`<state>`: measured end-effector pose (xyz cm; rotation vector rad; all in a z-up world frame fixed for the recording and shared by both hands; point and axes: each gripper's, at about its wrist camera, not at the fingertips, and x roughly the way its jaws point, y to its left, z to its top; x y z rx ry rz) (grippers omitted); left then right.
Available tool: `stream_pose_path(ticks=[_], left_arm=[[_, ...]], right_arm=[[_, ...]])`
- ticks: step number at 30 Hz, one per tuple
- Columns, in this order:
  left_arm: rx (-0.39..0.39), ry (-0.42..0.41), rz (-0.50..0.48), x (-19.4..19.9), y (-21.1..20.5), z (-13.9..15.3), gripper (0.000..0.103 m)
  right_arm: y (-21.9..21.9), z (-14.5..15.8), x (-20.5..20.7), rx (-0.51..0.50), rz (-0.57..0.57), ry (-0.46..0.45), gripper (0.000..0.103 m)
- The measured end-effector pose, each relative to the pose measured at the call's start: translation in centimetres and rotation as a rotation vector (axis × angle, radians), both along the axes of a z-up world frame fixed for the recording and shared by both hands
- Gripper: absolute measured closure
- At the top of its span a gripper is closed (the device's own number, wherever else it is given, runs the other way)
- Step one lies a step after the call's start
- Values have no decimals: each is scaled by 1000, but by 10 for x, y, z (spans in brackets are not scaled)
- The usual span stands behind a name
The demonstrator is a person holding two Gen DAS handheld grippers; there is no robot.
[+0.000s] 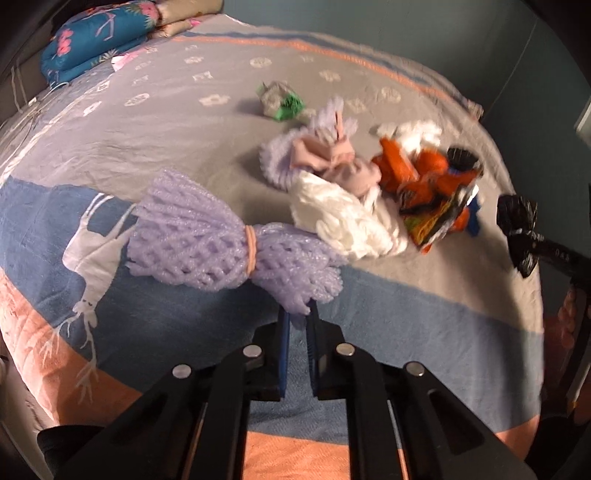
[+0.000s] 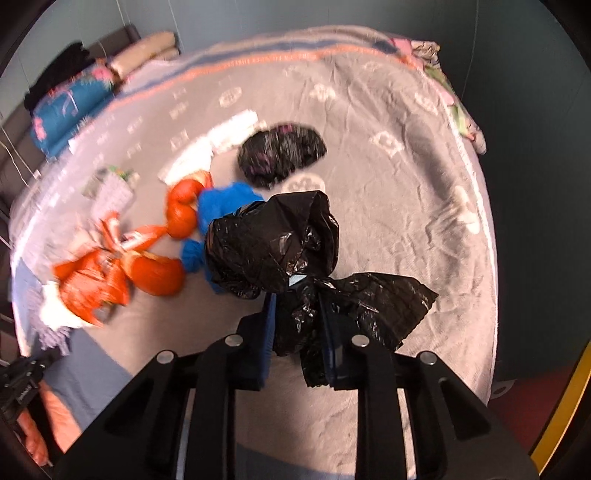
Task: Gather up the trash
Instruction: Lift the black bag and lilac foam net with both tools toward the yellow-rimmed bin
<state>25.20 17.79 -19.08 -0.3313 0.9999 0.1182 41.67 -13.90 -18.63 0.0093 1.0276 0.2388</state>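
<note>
The left gripper (image 1: 297,314) has its jaws pressed together on the frayed end of a purple foam net (image 1: 207,247), a bundle cinched at its waist by a rubber band (image 1: 251,250); the rest of the net lies on the bed (image 1: 147,122). Judged from its open mesh, the net is very light, soft and springy, so a thin pinch of strands may slip; the banded waist offers the firmest hold. The right gripper (image 2: 297,295) has its jaws pinching the twisted neck of a black plastic bag (image 2: 273,243), which is thin, limp and slick, and likely to tear if snagged. The remaining trash lies close by: white tissue (image 1: 343,218), orange wrappers (image 1: 424,181), a blue bag (image 2: 225,203), a second black bag (image 2: 280,151) and a green-and-white packet (image 1: 282,99). The tissue touches the net's far end and may drag along. Folded bedding (image 1: 99,33) lies well apart.
</note>
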Motion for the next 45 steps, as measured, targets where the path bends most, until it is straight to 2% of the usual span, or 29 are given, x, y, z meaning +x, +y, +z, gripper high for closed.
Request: stream_pose_path(ticks=[3,6,7,9,13,20,24,33,39,45], left_arm=[[-37,-96,1,-12,4,14,95],[-52,-236,2,-28,5,35,95],[-21,-289,5,-35,3,44,95],[21,-335,8,-42,-2,52,95],[31,-345,19,-42,-2,54,95],[5,-351,45,-49,3,58,95],[-7,-385,32,-57,1,70,95],[-17,-464,-47,-76,-29,112,95],[45,-541,-141,-92,-73,155,95],[28,-581,-217,-99,-109,187,95]], right_arm=[[-7,18,-12,54,3,-34,81],[-10,37,-27,66,14,-102,81],[-11,46,-33,79,15,-135,81],[-14,55,-41,105,23,-166,81],[-16,77,-57,151,41,-241,81],[-25,96,-72,207,30,-256,81],[-33,111,-90,226,27,-273,81],[-58,150,-138,202,33,-335,81],[-85,184,-171,199,23,-389,81],[-115,216,-209,188,-4,-459,81]])
